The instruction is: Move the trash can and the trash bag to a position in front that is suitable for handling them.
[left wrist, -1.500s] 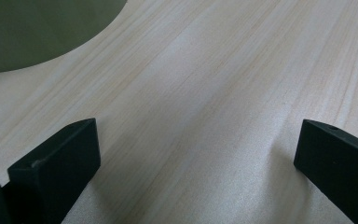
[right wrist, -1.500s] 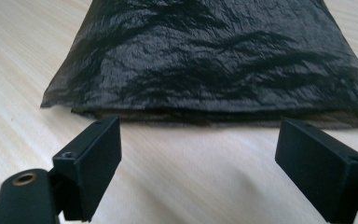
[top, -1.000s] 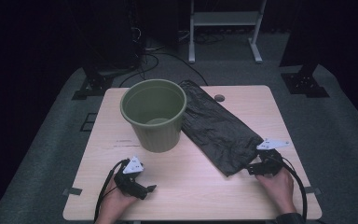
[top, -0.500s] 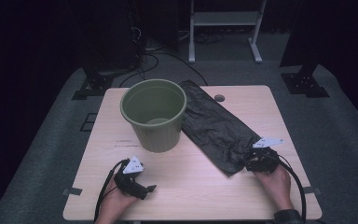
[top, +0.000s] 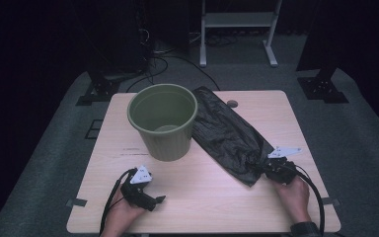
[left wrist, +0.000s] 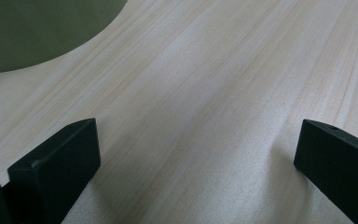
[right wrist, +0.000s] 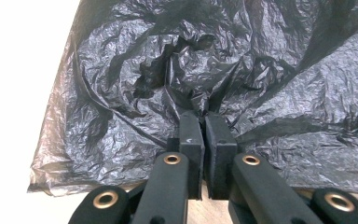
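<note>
High view: the counter (top: 217,197) is lit evenly from above, while the surrounding floor and background are left very dark. Soft, short shadows are cast beside the bucket (top: 164,123). Resolution is low and fine detail is lost.

Left gripper view: the wood grain is rendered softly, and the near fingers (left wrist: 56,163) are slightly blurred.

Right gripper view: the counter at the left is overexposed to plain white; sharp highlights are seen on the crinkled black bag (right wrist: 223,60).
</note>
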Available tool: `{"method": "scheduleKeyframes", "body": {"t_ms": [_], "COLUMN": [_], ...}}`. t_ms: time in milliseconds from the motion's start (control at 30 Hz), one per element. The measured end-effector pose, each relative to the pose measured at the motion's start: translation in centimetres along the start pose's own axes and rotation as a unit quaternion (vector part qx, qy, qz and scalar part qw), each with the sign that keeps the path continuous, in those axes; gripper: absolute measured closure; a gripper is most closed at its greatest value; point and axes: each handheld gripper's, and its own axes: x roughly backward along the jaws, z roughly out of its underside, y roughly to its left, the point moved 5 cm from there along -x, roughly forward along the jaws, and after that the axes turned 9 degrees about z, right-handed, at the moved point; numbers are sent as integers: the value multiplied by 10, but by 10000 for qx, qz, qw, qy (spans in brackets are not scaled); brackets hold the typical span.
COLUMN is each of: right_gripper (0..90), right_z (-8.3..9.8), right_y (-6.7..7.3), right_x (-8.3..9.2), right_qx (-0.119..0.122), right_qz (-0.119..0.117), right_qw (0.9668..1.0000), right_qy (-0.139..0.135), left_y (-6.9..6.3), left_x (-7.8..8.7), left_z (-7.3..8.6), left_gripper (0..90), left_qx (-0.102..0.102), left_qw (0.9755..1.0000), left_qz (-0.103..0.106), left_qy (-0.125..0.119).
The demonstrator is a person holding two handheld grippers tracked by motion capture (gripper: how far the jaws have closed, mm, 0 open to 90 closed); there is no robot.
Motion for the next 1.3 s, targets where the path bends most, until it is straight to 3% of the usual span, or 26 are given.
{"method": "scheduleKeyframes", "body": {"t_ms": [367,800,1300], "right_gripper": [871,871,862], "right_z": [5,25,58], "right_y": [7,15,38], "right_x": [14,41,71], "right_qx": [23,-91,-40], "right_qz": [9,-118,-271], "right_qw": [10000,9999,9996], "right_qy": [6,-7,61], "left_y": [0,0,0], "left_x": [0,0,0], "left_z": [0,0,0], "left_gripper": [0,0,0], "left_qx": [0,9,24], "left_qw": [10000,10000,10000], "left_qz": [0,-7,-24], "left_qy": [-1,-3,-8]}}
